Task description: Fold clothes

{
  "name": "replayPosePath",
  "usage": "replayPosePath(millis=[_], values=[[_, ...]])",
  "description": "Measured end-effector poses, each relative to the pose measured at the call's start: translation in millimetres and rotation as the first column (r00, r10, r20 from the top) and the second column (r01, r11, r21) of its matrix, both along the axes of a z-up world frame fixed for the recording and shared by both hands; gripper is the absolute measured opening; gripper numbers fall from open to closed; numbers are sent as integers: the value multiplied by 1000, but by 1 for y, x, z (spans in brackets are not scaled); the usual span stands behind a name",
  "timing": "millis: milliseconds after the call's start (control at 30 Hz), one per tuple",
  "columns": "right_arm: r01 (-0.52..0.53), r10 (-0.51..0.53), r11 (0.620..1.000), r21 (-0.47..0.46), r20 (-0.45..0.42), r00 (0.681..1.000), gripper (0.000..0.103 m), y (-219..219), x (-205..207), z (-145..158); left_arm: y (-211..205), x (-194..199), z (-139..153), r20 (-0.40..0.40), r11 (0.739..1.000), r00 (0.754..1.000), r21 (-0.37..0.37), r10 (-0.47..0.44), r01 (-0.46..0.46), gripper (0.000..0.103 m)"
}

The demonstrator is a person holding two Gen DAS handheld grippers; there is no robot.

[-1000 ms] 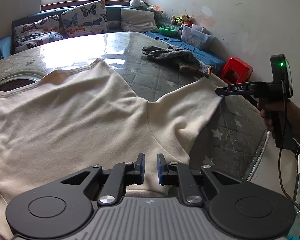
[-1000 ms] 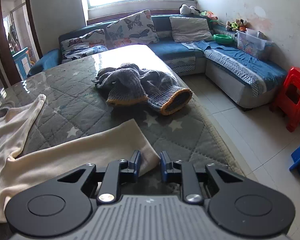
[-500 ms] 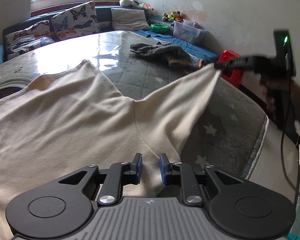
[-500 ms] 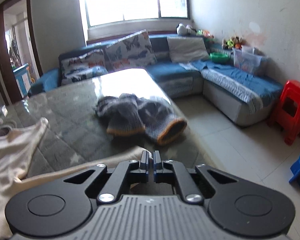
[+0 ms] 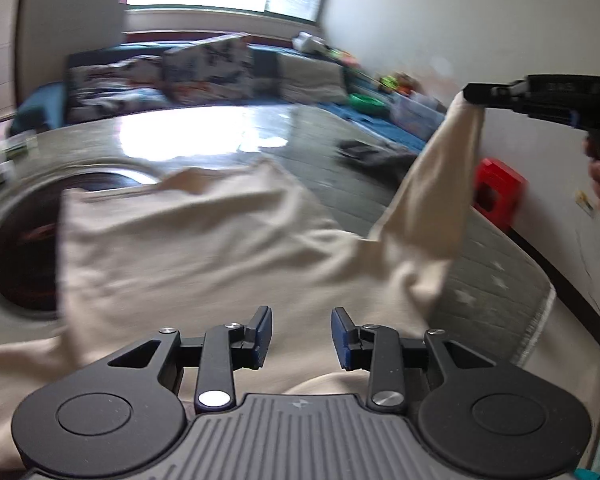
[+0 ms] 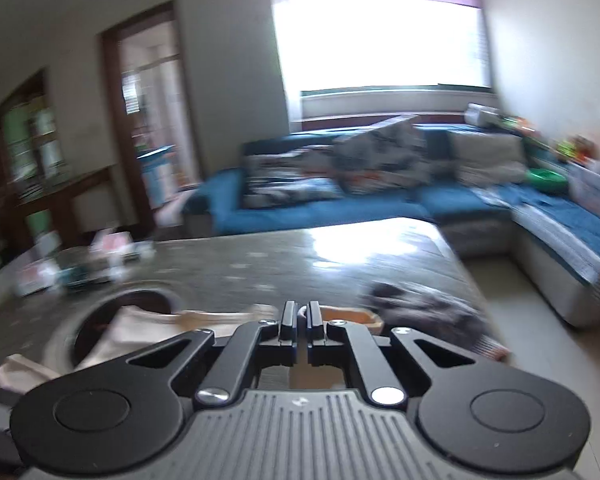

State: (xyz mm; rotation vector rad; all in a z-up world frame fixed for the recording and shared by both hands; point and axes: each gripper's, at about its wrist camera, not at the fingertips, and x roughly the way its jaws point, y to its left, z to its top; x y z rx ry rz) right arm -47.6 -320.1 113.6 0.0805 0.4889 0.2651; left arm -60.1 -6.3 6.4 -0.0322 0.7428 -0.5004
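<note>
A cream shirt (image 5: 204, 248) lies spread on the grey quilted table (image 5: 480, 272). In the left wrist view its right sleeve (image 5: 436, 184) is pulled up off the table, its cuff pinched by my right gripper (image 5: 470, 94), held by a hand at the right edge. In the right wrist view that gripper (image 6: 301, 314) is shut on the cream cuff, with the shirt (image 6: 140, 328) hanging below. My left gripper (image 5: 301, 334) hovers low over the shirt's near part. Its jaws are opening and nothing is between them.
A grey knitted garment (image 6: 432, 312) lies further back on the table. A blue corner sofa (image 6: 480, 208) with cushions runs along the window wall. A red stool (image 5: 496, 192) stands on the floor right of the table. A dark round opening (image 5: 24, 248) shows at the table's left.
My right gripper shut on the sleeve cuff and rose with it, swinging left. My left gripper's jaws have widened and it has shifted over the shirt.
</note>
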Motion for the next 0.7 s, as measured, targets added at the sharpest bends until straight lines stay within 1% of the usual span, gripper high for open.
replayPosePath(millis=[67, 100, 167, 200, 300, 367, 433, 500, 567, 633, 700], values=[[-60, 60, 998, -4, 1, 998, 4, 24, 3, 5, 21, -5, 2, 8, 999, 999, -5, 47, -47, 36], [-103, 103, 995, -14, 0, 995, 4, 45, 7, 5, 31, -8, 2, 11, 998, 998, -7, 68, -68, 37], [-173, 173, 985, -26, -12, 985, 4, 78, 12, 0, 46, -15, 2, 14, 995, 995, -7, 99, -99, 37], [-191, 190, 981, -27, -19, 982, 4, 89, 12, -3, 54, -18, 2, 15, 993, 993, -8, 114, -114, 37], [-268, 266, 963, -26, -56, 962, 4, 130, 15, -18, 77, -28, 3, 19, 987, 987, -8, 159, -159, 37], [-324, 321, 946, -20, -97, 942, 4, 161, 14, -34, 85, -34, 1, 24, 984, 984, 2, 176, -176, 37], [-360, 356, 933, -8, -133, 925, 4, 180, 13, -48, 90, -37, -1, 20, 982, 982, 3, 189, -189, 37], [-395, 392, 918, 16, -173, 904, 6, 191, 11, -59, 93, -38, -3, 13, 980, 980, 0, 198, -198, 37], [-422, 419, 906, 24, -188, 888, 12, 197, 6, -64, 93, -38, -5, 6, 979, 979, 3, 203, -203, 37], [-434, 429, 901, 9, -170, 887, 14, 194, -1, -60, 91, -37, -6, 1, 979, 979, 5, 204, -204, 37], [-424, 418, 906, -10, -150, 896, 20, 184, -3, -52, 86, -35, -5, 6, 981, 981, 7, 192, -192, 37]])
